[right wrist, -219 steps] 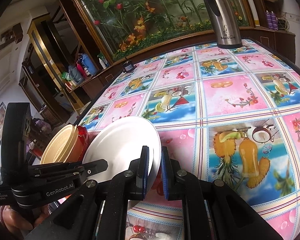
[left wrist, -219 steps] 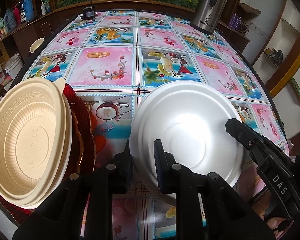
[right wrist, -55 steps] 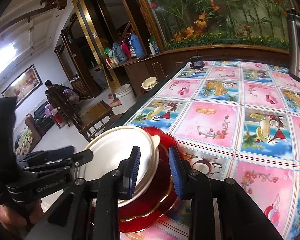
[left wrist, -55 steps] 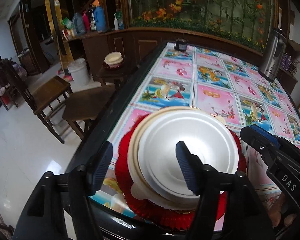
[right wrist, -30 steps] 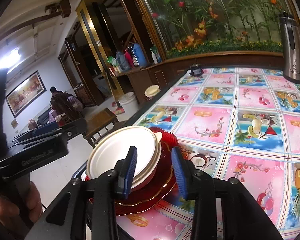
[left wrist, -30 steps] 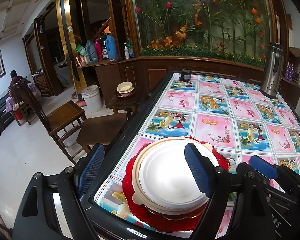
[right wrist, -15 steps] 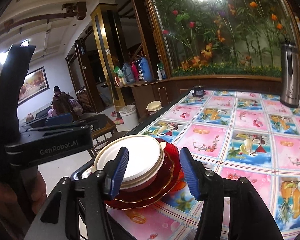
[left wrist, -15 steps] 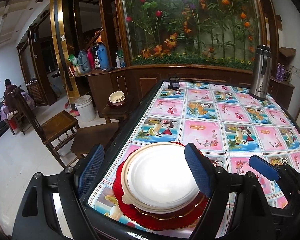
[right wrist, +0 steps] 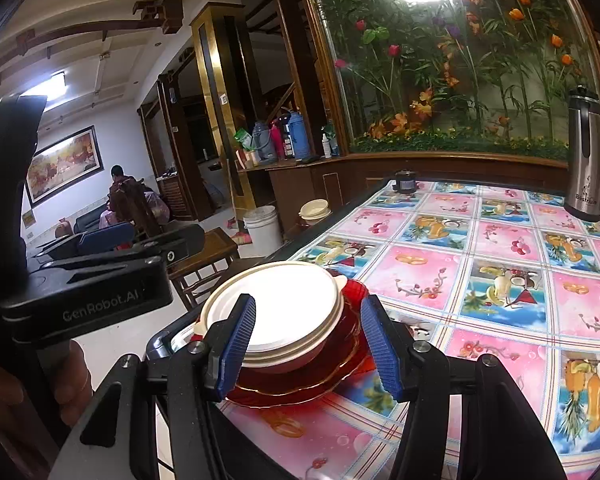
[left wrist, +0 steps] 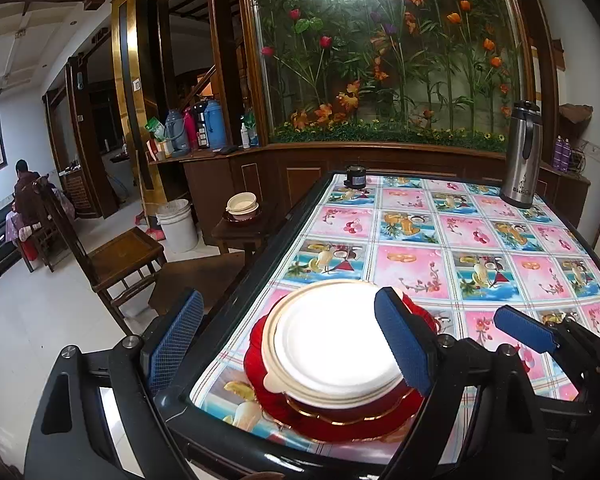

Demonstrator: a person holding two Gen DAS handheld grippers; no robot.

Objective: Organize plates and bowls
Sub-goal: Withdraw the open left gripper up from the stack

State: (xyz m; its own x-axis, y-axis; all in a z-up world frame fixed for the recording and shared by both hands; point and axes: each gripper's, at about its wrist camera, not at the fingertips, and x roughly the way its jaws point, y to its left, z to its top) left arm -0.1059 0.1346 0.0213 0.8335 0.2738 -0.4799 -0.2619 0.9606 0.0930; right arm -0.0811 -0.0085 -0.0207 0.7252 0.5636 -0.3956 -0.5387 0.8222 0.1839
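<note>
A white plate [left wrist: 332, 344] lies on top of a beige bowl [left wrist: 274, 364], which sits on red gold-rimmed plates [left wrist: 340, 420] at the table's near left corner. The same stack shows in the right wrist view: white plate [right wrist: 276, 300], beige bowl [right wrist: 300, 356], red plates [right wrist: 312, 380]. My left gripper [left wrist: 288, 340] is open and empty, raised above and behind the stack. My right gripper [right wrist: 308, 344] is open and empty, just short of the stack. The right gripper's finger [left wrist: 524, 330] shows at the right of the left wrist view.
The table [left wrist: 480, 248] has a colourful fruit-print cloth and a dark rim. A steel flask [left wrist: 520, 156] stands at the far right, a small dark jar [left wrist: 355, 178] at the far edge. Wooden chairs [left wrist: 120, 256], a white bucket [left wrist: 178, 226] and a side table with bowls [left wrist: 242, 206] stand to the left.
The white plate, held between both grippers earlier, now rests on the bowl stack. Both grippers have opened wide and drawn back and up from the stack.
</note>
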